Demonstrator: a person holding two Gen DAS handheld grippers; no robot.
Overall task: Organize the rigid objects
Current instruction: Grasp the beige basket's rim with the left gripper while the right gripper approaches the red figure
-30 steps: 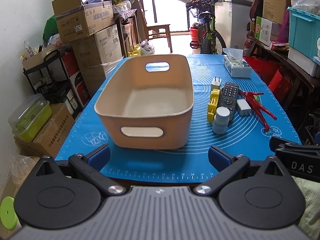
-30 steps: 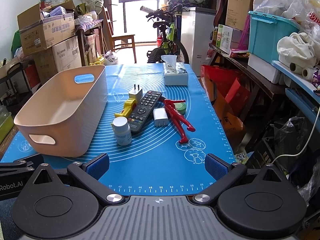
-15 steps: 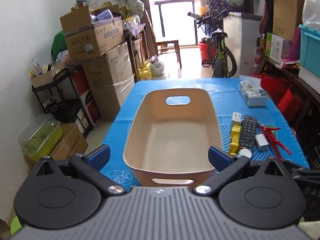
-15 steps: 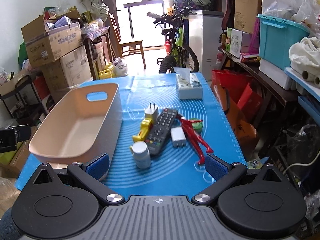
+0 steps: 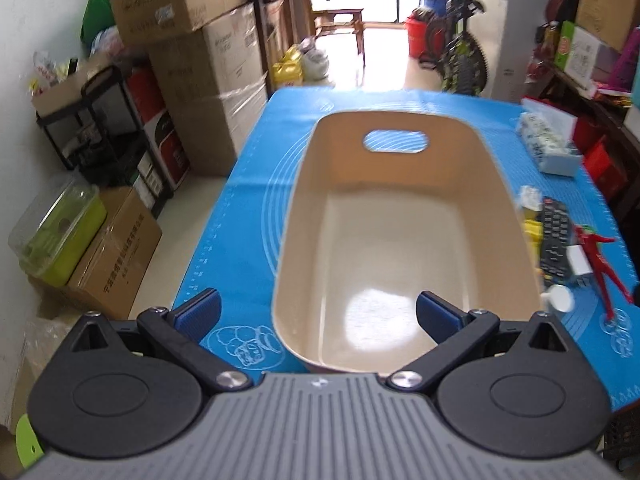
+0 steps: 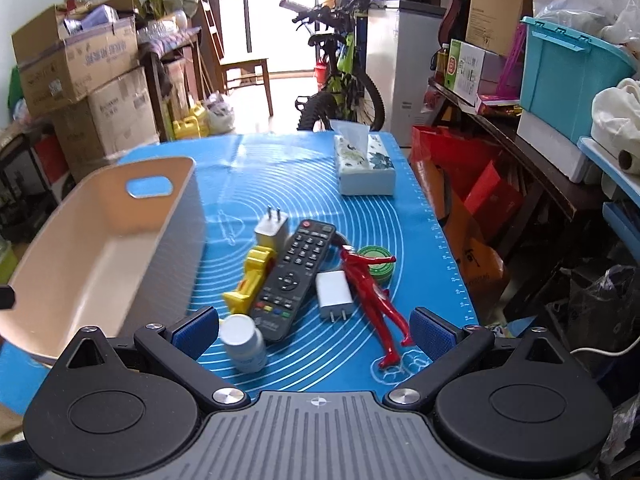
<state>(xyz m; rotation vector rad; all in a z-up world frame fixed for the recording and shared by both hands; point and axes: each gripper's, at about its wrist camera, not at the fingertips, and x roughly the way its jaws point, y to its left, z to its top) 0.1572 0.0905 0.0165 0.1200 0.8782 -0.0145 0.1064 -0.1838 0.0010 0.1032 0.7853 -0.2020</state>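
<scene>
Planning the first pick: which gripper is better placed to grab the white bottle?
Right. The right gripper is open with the white bottle just ahead of its fingers; the left gripper hangs over the empty bin.

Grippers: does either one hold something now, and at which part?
Nothing is held. The left gripper is open above the bin, and the right gripper is open above the remote.

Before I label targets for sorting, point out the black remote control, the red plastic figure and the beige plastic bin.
black remote control point(image 6: 298, 276), right wrist view, on its keypad middle.
red plastic figure point(image 6: 366, 282), right wrist view, on its torso.
beige plastic bin point(image 5: 400, 120), left wrist view, on its far rim.
</scene>
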